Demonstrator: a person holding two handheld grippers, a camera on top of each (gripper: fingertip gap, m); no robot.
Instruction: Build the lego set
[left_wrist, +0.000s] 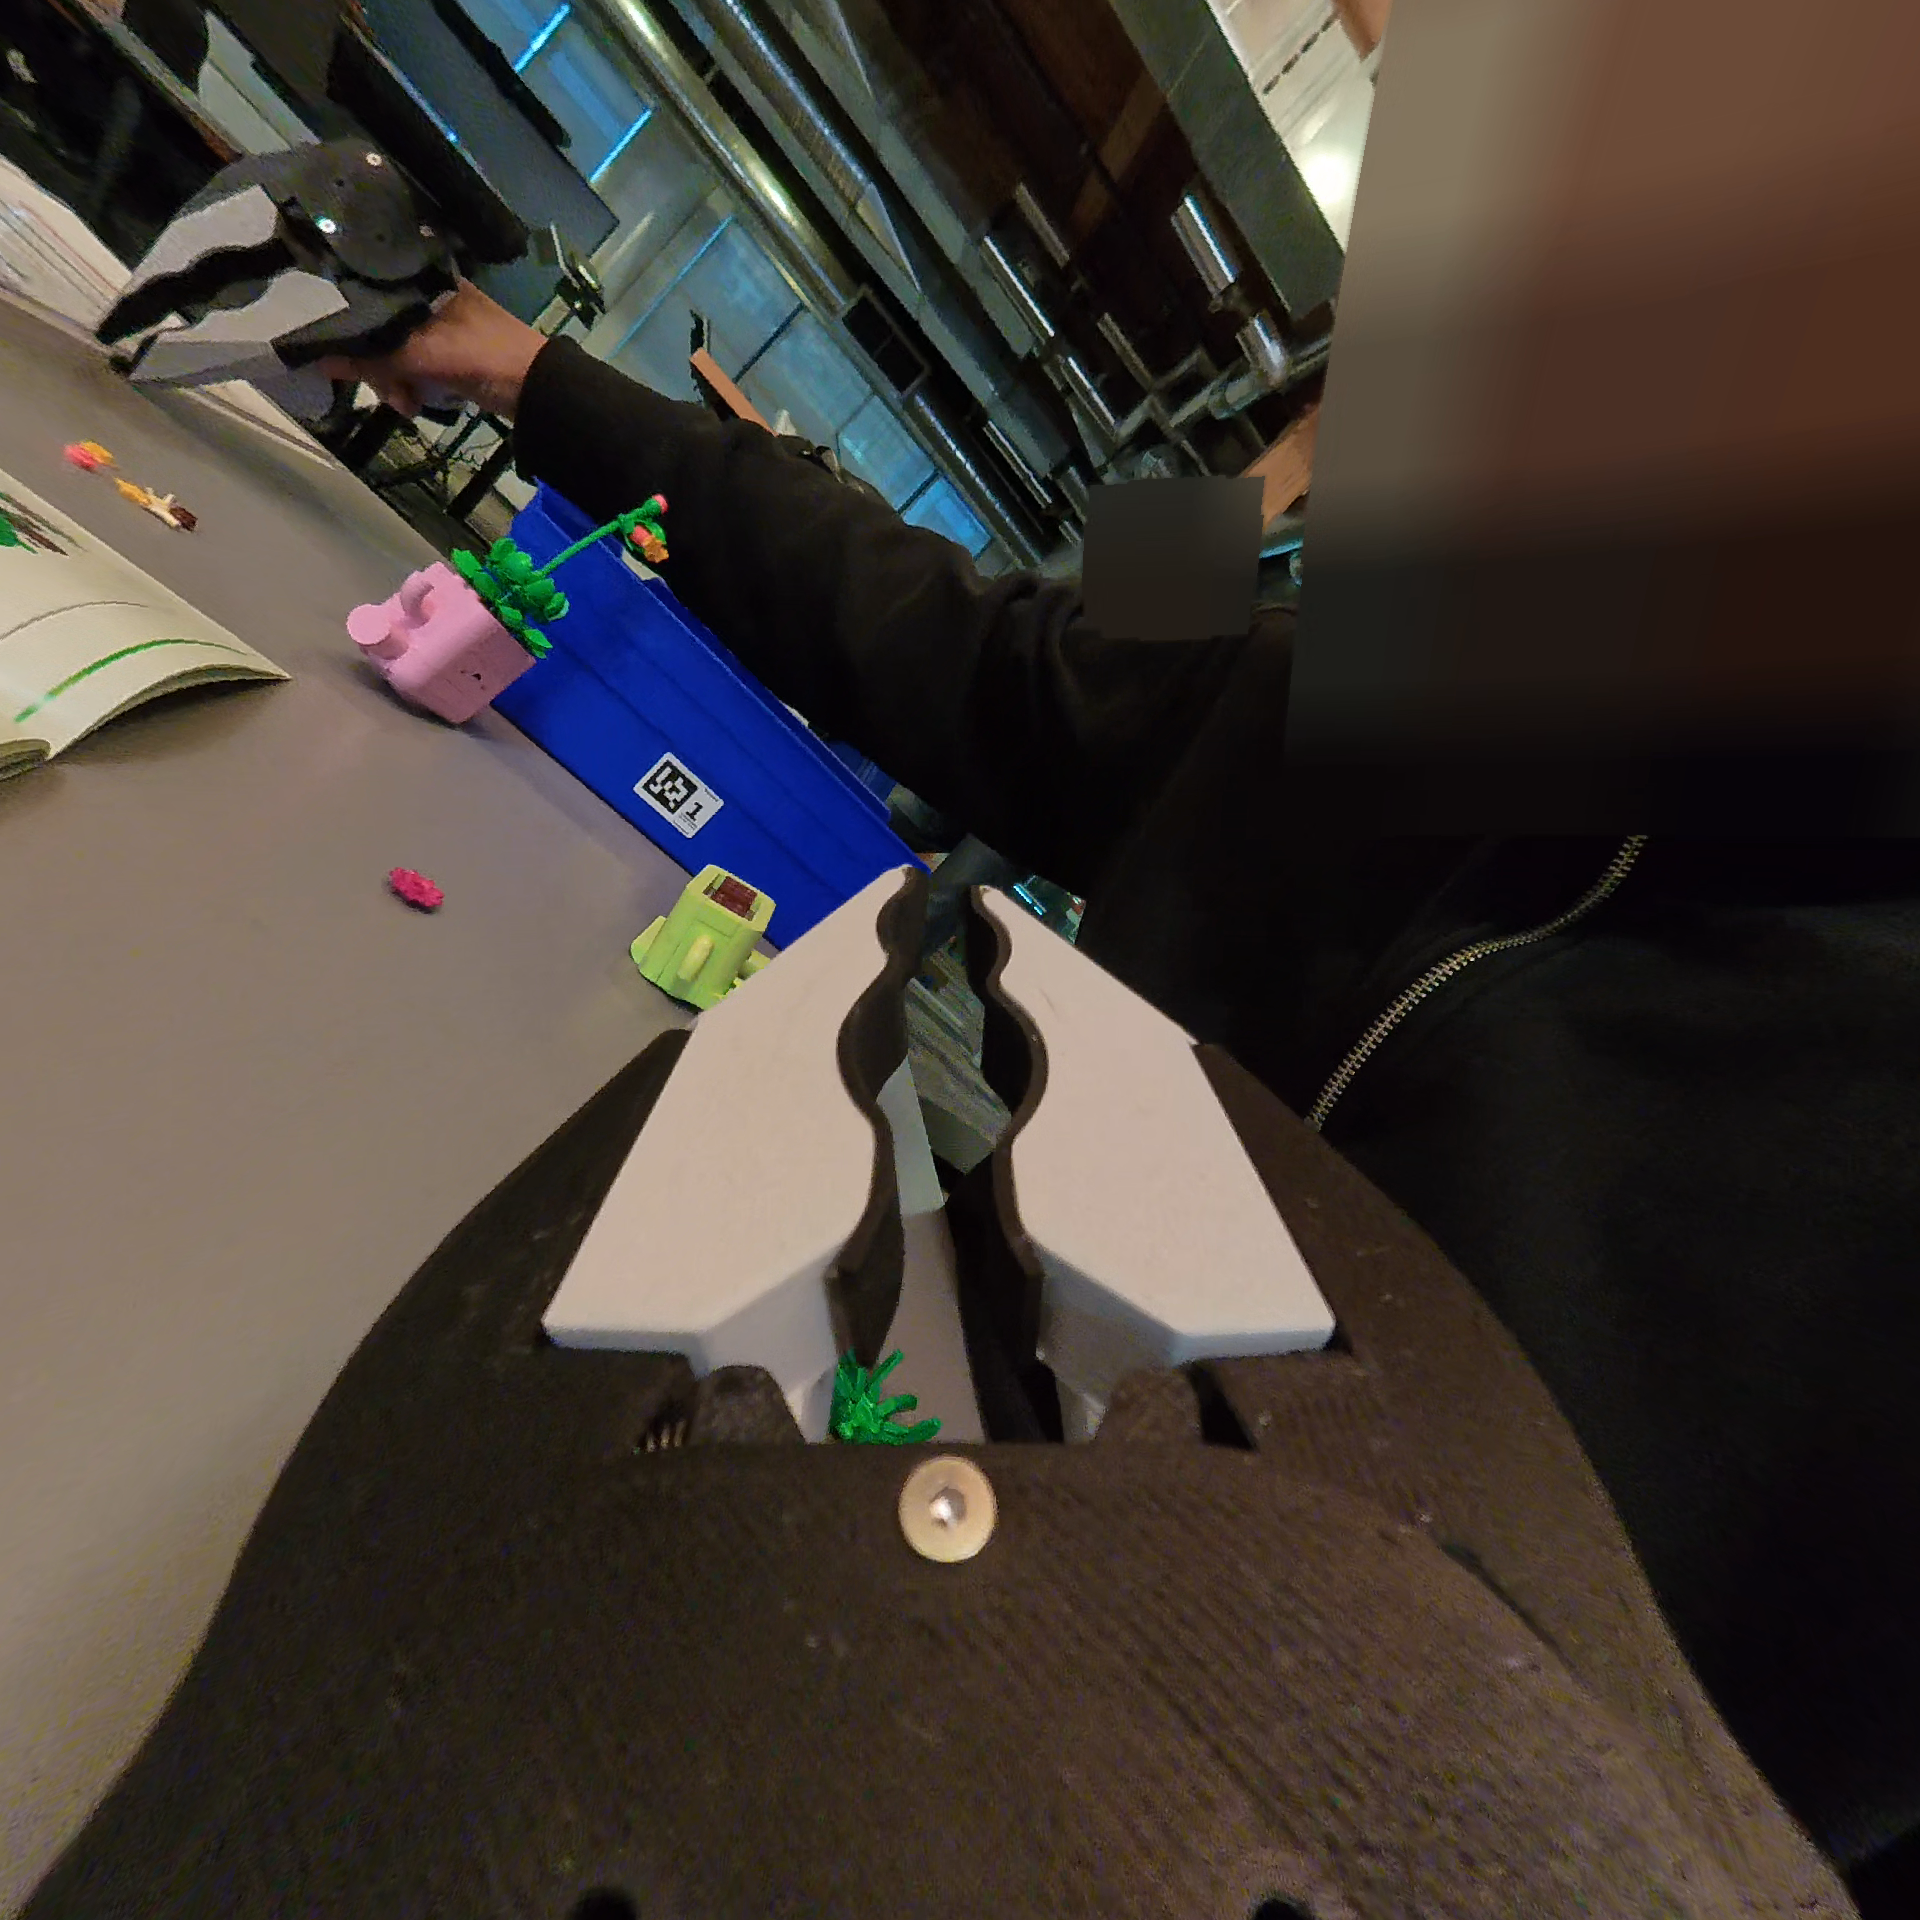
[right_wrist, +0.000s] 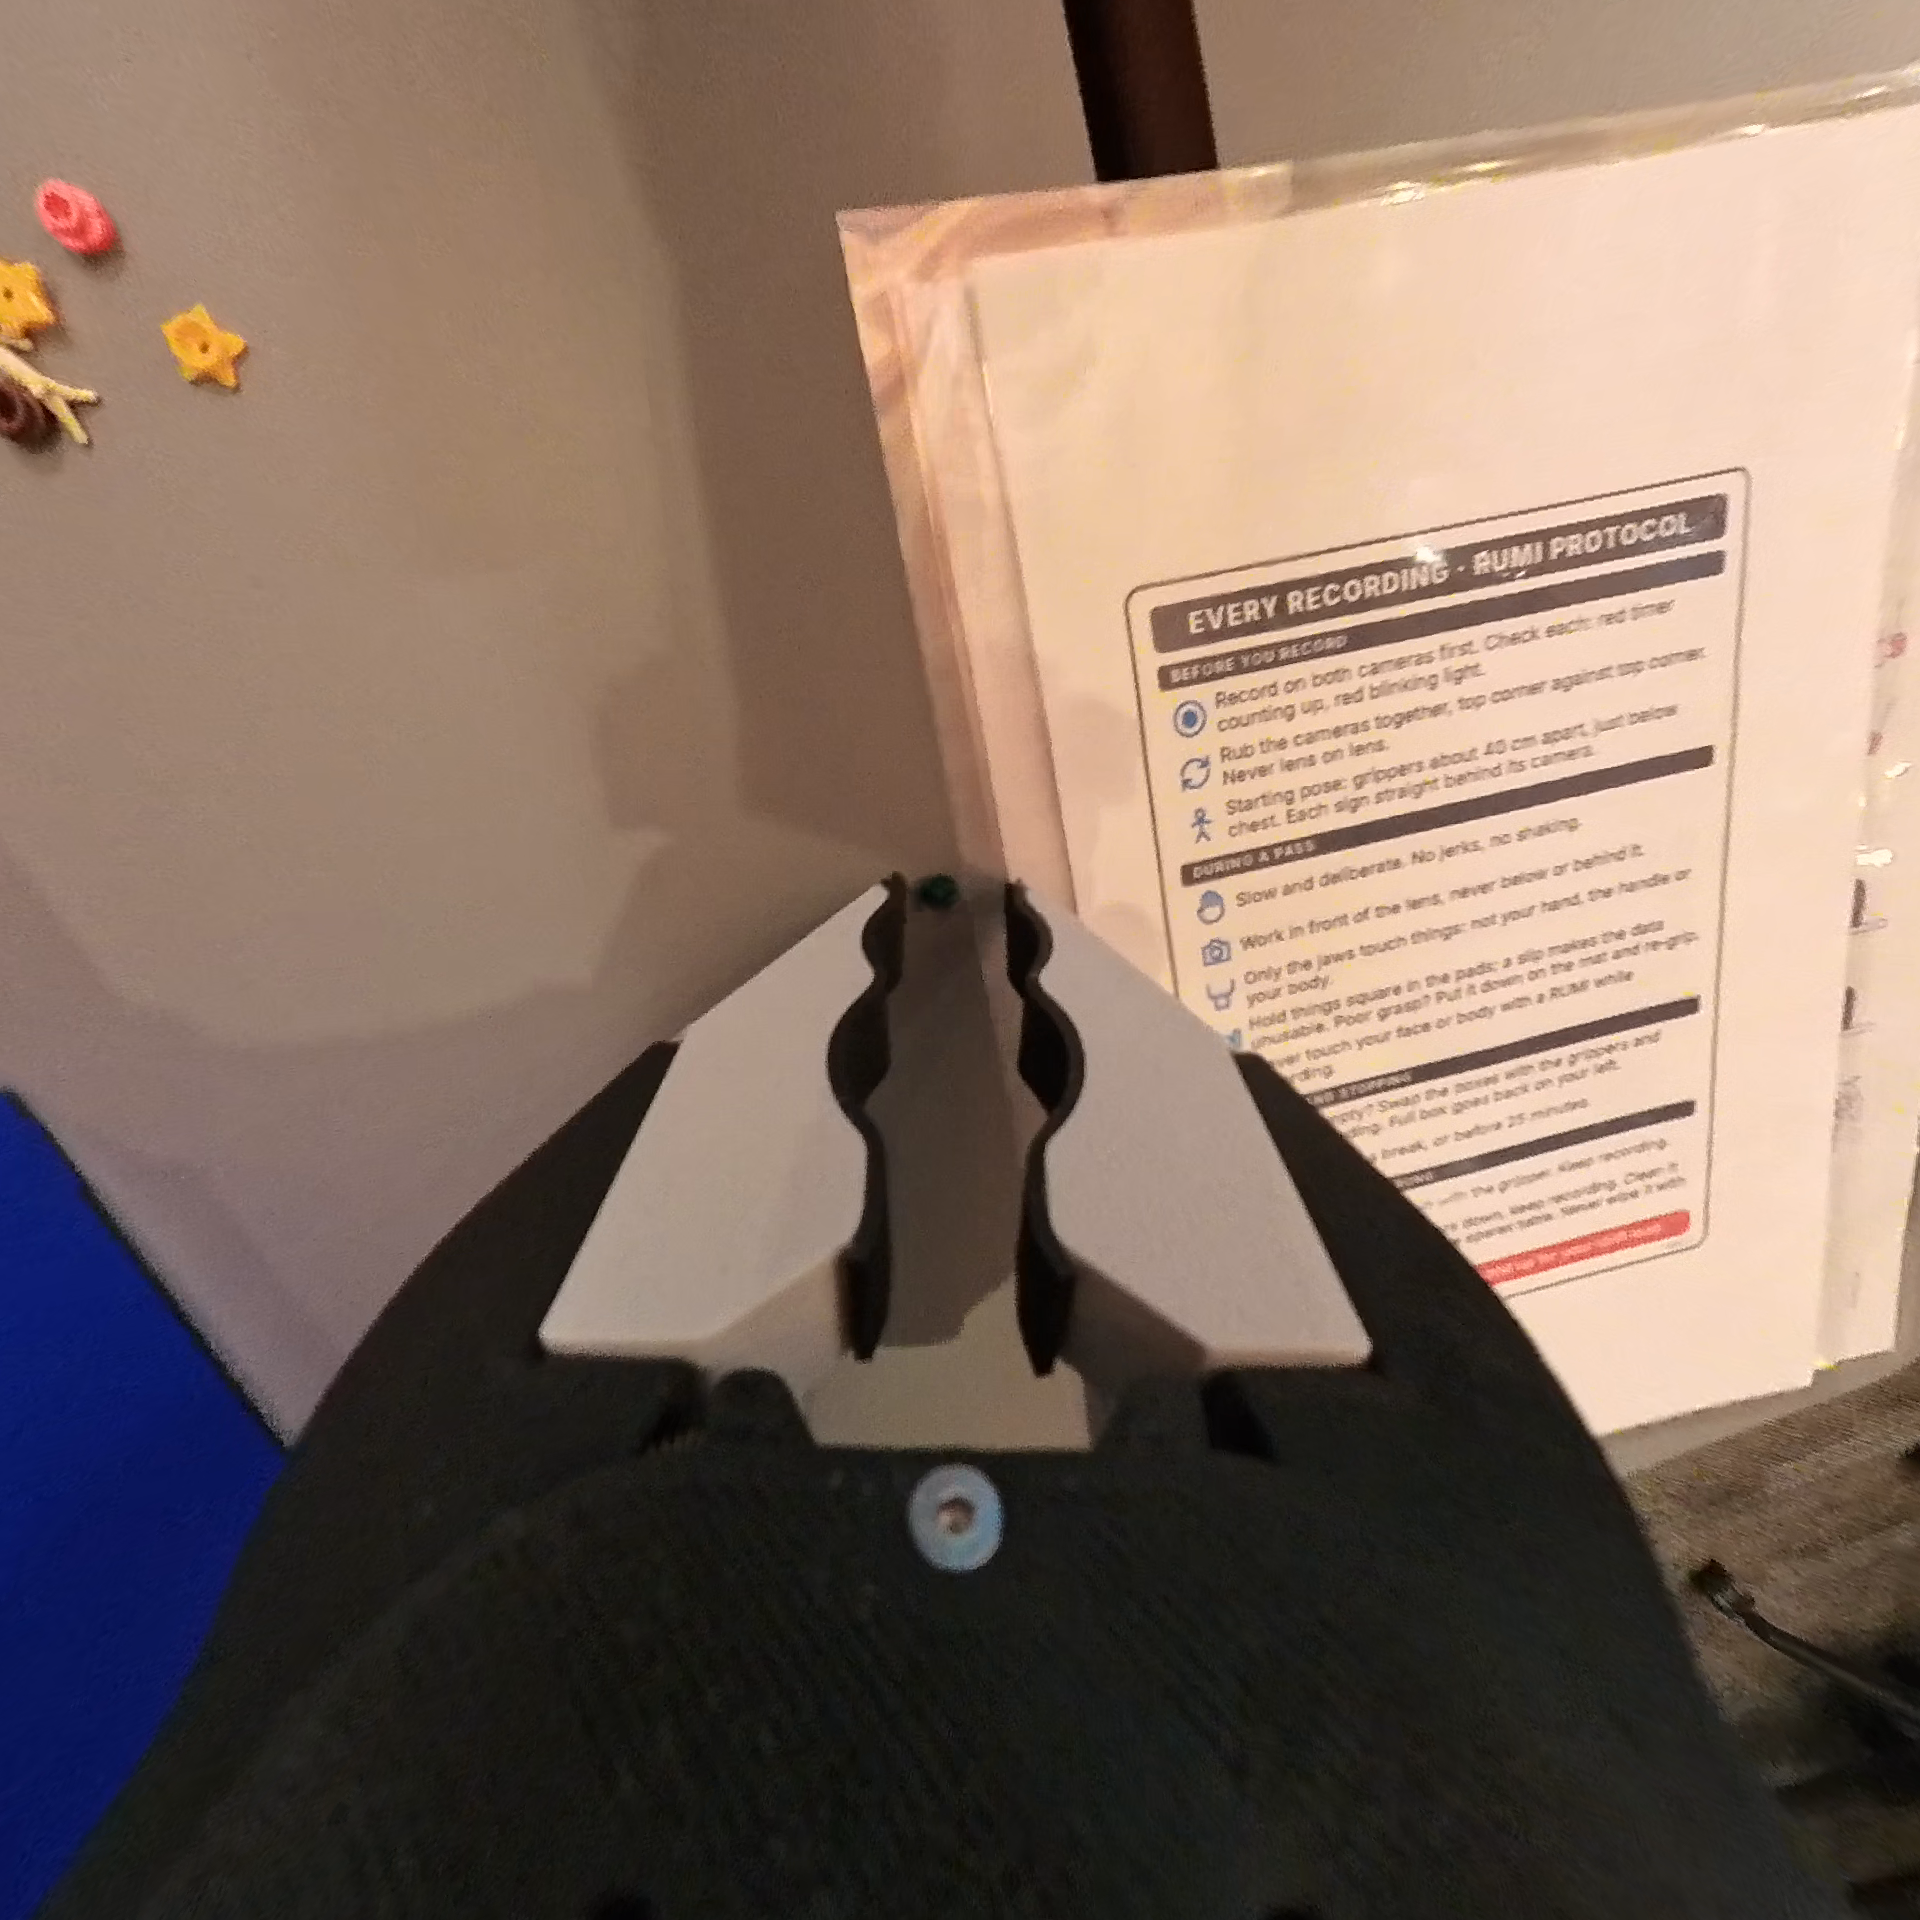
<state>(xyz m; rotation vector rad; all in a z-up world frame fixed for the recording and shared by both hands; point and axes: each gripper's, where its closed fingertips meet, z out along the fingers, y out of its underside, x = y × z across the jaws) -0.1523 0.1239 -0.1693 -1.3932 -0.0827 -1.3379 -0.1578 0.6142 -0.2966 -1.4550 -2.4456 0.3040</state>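
My left gripper (left_wrist: 948, 896) is tilted over the grey table's near edge, empty, its jaws a narrow gap apart. A green leafy piece (left_wrist: 881, 1405) shows below its finger bases. A pink pot with a green stem and flower (left_wrist: 447, 636) and a lime pot with a brown top (left_wrist: 707, 935) stand beside the blue bin (left_wrist: 686, 717). My right gripper (right_wrist: 953, 886) is open over the table. A tiny dark green piece (right_wrist: 938, 890) sits between its tips, close to the left finger; I cannot tell whether it touches. The right gripper also shows in the left wrist view (left_wrist: 125, 343), far off.
An open instruction booklet (left_wrist: 94, 623) lies at the left. Loose pieces lie about: a magenta flower (left_wrist: 416, 888), a red flower (right_wrist: 73, 215), yellow stars (right_wrist: 205, 345), a brown ring (right_wrist: 23, 416). A laminated sheet (right_wrist: 1403, 416) lies right of my right gripper. A person's dark sleeve (left_wrist: 831, 582) crosses behind the bin. Tip to tip, the grippers are about 50 cm apart.
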